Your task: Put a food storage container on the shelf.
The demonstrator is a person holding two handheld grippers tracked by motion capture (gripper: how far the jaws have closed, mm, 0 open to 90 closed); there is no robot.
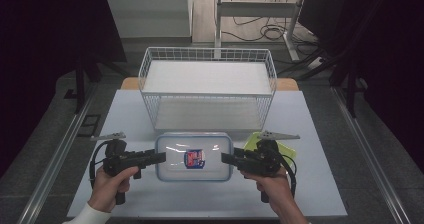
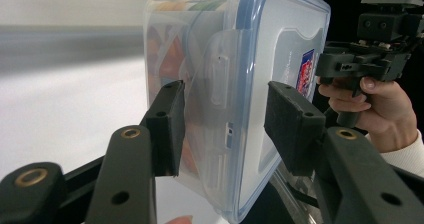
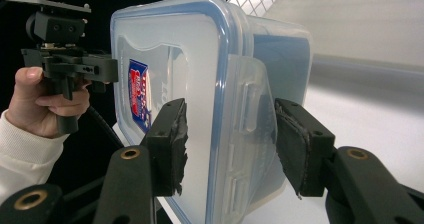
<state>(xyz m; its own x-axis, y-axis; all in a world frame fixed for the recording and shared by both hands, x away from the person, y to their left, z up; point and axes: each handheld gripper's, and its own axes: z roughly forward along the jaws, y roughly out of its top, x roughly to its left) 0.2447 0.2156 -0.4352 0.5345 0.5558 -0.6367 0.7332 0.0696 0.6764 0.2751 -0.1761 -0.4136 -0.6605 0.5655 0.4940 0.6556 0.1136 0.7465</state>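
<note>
A clear plastic food box (image 1: pixel 194 157) with a blue-rimmed lid and a red-and-blue sticker lies level between my two grippers, near the table's front. My left gripper (image 1: pixel 161 157) clamps its left end. In the left gripper view the jaws (image 2: pixel 225 119) straddle the side clip, one pad under the box and one on the lid (image 2: pixel 280 49). My right gripper (image 1: pixel 225 159) clamps the opposite end in the same way (image 3: pixel 227 134). Orange contents show dimly through the box wall (image 2: pixel 167 54).
A white wire basket (image 1: pixel 207 86) stands just behind the box, open at the top, with a white floor. A yellow-green flat object (image 1: pixel 289 148) lies on the pale table top (image 1: pixel 130 114) behind my right gripper. Dark floor and table legs lie beyond.
</note>
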